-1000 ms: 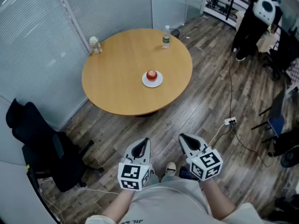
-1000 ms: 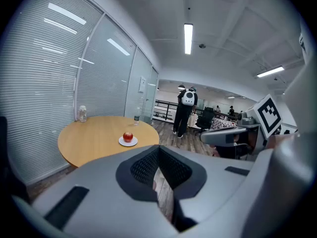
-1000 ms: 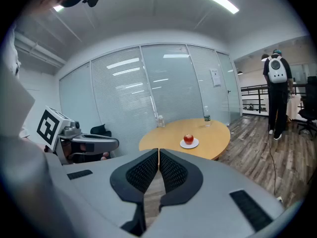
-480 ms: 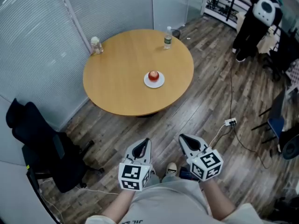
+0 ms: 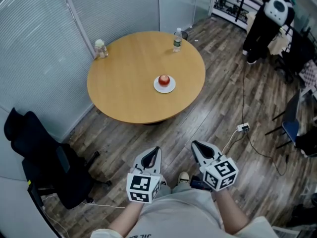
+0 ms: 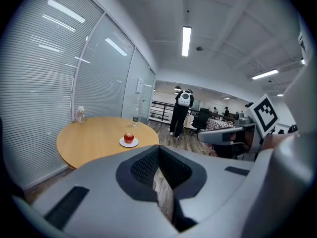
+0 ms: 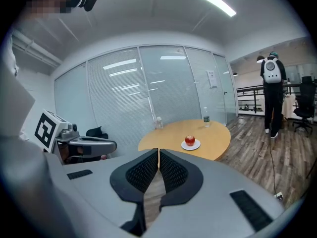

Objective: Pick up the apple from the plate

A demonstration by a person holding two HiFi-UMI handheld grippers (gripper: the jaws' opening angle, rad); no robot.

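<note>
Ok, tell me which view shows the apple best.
The head view. It shows the apple whole from above, on its plate on the table, with nothing in front of it. The left gripper view and the right gripper view both show it side-on, small and far off, above the gripper's grey body.

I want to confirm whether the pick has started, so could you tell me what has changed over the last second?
Nothing has visibly changed. The red apple still sits on the small white plate on the round wooden table, and the left gripper and right gripper stay shut and empty, short of it.
</note>
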